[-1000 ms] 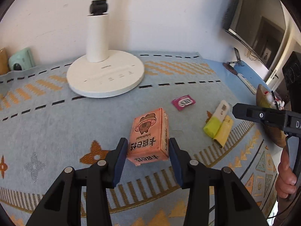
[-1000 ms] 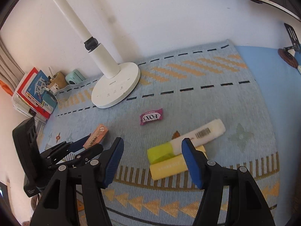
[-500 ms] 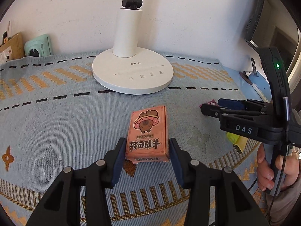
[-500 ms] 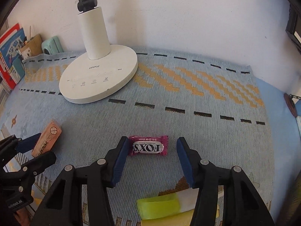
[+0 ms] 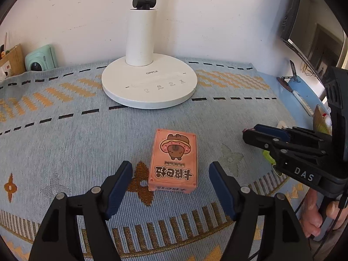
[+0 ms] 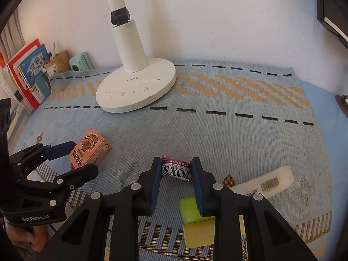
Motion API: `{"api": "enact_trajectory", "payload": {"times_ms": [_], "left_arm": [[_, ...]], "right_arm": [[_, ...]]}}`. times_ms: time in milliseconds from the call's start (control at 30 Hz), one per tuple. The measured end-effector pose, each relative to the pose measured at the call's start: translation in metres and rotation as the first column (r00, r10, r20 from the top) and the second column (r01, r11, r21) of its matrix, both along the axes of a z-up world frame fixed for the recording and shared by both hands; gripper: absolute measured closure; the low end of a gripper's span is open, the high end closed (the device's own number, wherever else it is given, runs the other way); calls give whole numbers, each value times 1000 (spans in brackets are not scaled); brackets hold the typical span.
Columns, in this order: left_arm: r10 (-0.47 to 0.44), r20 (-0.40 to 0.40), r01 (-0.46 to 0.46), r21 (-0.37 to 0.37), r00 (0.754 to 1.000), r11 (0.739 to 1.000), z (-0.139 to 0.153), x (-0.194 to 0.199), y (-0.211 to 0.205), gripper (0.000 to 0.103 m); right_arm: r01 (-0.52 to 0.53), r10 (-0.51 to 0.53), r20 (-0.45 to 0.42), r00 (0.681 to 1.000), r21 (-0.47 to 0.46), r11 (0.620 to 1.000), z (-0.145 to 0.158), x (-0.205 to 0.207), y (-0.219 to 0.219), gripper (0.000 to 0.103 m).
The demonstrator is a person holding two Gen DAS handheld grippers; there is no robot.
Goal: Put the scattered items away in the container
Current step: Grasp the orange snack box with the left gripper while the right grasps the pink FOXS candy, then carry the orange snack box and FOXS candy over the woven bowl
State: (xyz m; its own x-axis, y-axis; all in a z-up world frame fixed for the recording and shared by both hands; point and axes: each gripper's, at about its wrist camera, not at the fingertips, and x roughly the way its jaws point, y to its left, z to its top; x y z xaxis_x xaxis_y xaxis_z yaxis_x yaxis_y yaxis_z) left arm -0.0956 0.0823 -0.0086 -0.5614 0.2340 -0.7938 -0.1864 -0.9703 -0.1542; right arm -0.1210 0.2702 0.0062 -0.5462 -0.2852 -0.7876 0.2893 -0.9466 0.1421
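An orange cartoon box (image 5: pixel 174 158) lies flat on the patterned mat, between the fingers of my left gripper (image 5: pixel 171 169), which stands open with a gap on each side. In the right wrist view the same box (image 6: pixel 87 150) and left gripper (image 6: pixel 76 159) show at the left. My right gripper (image 6: pixel 176 163) is shut on a pink FOX'S candy (image 6: pixel 176 171) that rests on the mat. A white highlighter with a yellow cap (image 6: pixel 261 184) and a yellow block (image 6: pixel 195 232) lie just right of and below the candy. The right gripper (image 5: pixel 261 133) is side-on at the right.
A white lamp base (image 5: pixel 150 87) stands mid-mat behind the items. A mint camera (image 5: pixel 41 57) and books (image 6: pixel 28 74) line the back left wall. A brown woven thing (image 5: pixel 319 119) peeks out at the far right, mostly hidden by the right gripper.
My left gripper has opened wide and the orange box now lies free on the mat. The right gripper has moved in over the pink candy and shut on it.
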Motion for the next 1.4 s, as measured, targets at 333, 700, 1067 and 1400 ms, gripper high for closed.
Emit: {"api": "enact_trajectory", "payload": {"times_ms": [333, 700, 1067, 1400], "left_arm": [[-20, -57, 22, 41, 998, 999, 17, 11, 2, 65], [-147, -243, 155, 16, 959, 988, 103, 49, 62, 66], [-324, -354, 374, 79, 877, 924, 172, 68, 168, 66], [-518, -385, 592, 96, 763, 800, 193, 76, 300, 66]], "right_arm": [[13, -19, -51, 999, -118, 993, 30, 23, 13, 75], [105, -147, -219, 965, -194, 975, 98, 96, 82, 75], [309, -392, -328, 860, -277, 910, 143, 165, 197, 75], [517, -615, -308, 726, -344, 784, 148, 192, 309, 75]]}}
